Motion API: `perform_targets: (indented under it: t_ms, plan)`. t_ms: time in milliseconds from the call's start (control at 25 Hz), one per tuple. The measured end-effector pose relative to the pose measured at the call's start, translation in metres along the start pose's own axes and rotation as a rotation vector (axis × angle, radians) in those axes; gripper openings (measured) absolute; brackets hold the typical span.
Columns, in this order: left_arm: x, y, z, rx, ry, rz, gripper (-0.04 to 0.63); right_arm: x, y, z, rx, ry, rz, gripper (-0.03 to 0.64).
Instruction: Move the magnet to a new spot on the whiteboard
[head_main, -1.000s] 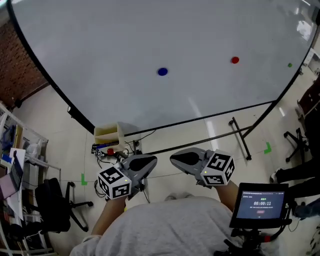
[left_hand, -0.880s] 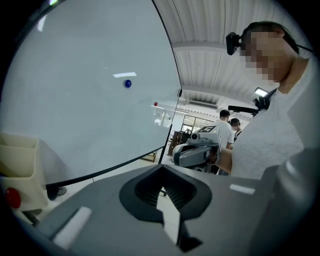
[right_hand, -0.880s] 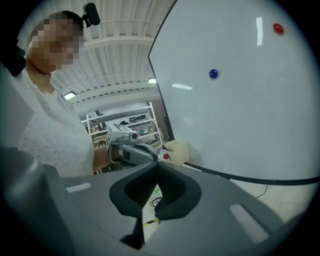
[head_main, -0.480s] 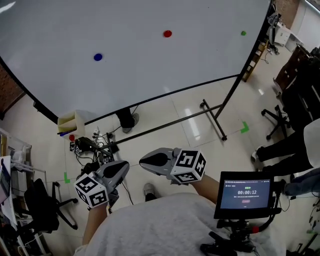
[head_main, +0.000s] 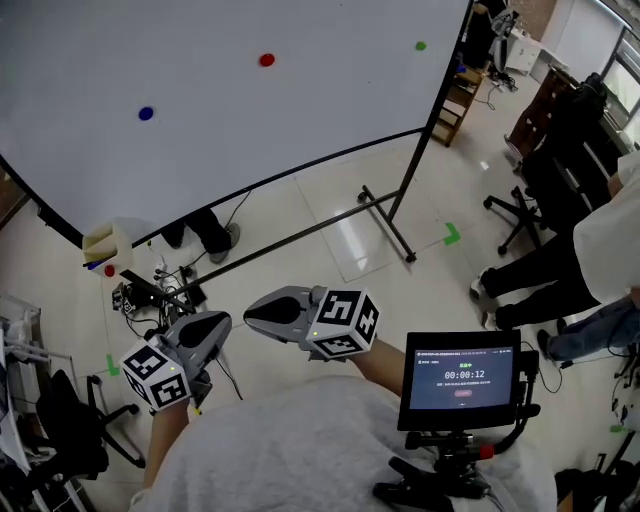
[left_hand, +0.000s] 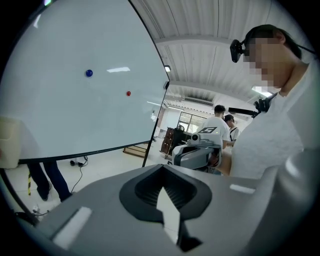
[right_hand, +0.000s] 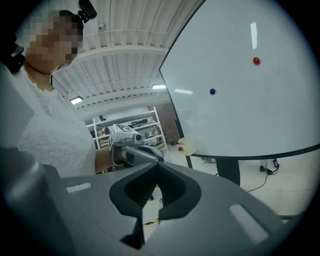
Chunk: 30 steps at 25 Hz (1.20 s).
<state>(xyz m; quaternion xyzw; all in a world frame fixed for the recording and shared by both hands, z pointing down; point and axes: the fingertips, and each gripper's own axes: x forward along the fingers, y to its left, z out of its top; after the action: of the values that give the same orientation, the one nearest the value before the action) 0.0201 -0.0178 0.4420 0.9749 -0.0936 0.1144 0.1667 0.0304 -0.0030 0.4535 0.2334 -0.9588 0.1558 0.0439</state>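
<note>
The whiteboard (head_main: 200, 150) stands ahead and fills the upper left of the head view. Three small round magnets stick to it: a blue magnet (head_main: 146, 113), a red magnet (head_main: 266, 60) and a green magnet (head_main: 420, 45). Blue (left_hand: 89, 73) and red (left_hand: 128, 93) also show in the left gripper view, and blue (right_hand: 212, 91) and red (right_hand: 256, 61) in the right gripper view. My left gripper (head_main: 218, 322) and right gripper (head_main: 252, 308) are held low near my chest, far from the board. Both are shut with nothing between their jaws.
A small cream box (head_main: 105, 245) hangs at the board's lower left edge, with cables (head_main: 150, 290) on the floor below. The board's stand legs (head_main: 385, 225) reach across the floor. A monitor (head_main: 463, 378) sits at my right. People (head_main: 600, 240) and office chairs (head_main: 510, 215) are at far right.
The head view has swung to the right, so the whiteboard and its magnets sit further left and up. Both grippers stay shut and have drifted lower left in the view.
</note>
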Motion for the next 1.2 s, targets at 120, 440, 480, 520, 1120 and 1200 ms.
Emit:
perform_targets:
  t_ms: [120, 440, 480, 520, 1120, 1200]
  plan:
    - [-0.003, -0.012, 0.005, 0.02, -0.001, -0.01, -0.012, -0.003, 0.01, 0.004, -0.015, -0.001, -0.003, 0.005]
    - [-0.039, -0.009, -0.013, -0.001, -0.011, 0.029, -0.012, 0.011, 0.033, -0.001, -0.031, 0.007, -0.002, 0.003]
    - [-0.041, -0.008, -0.015, -0.003, -0.014, 0.03, -0.012, 0.014, 0.035, -0.003, -0.031, 0.015, 0.002, 0.004]
    - [-0.042, -0.008, -0.018, -0.003, -0.015, 0.03, -0.012, 0.017, 0.037, -0.006, -0.032, 0.023, 0.007, 0.004]
    - [-0.038, -0.031, -0.022, 0.037, -0.01, 0.0, -0.012, 0.009, 0.061, -0.008, -0.057, 0.025, 0.009, 0.004]
    - [-0.038, -0.029, -0.021, 0.041, -0.009, 0.013, -0.012, 0.012, 0.06, -0.007, -0.062, 0.027, 0.021, 0.003]
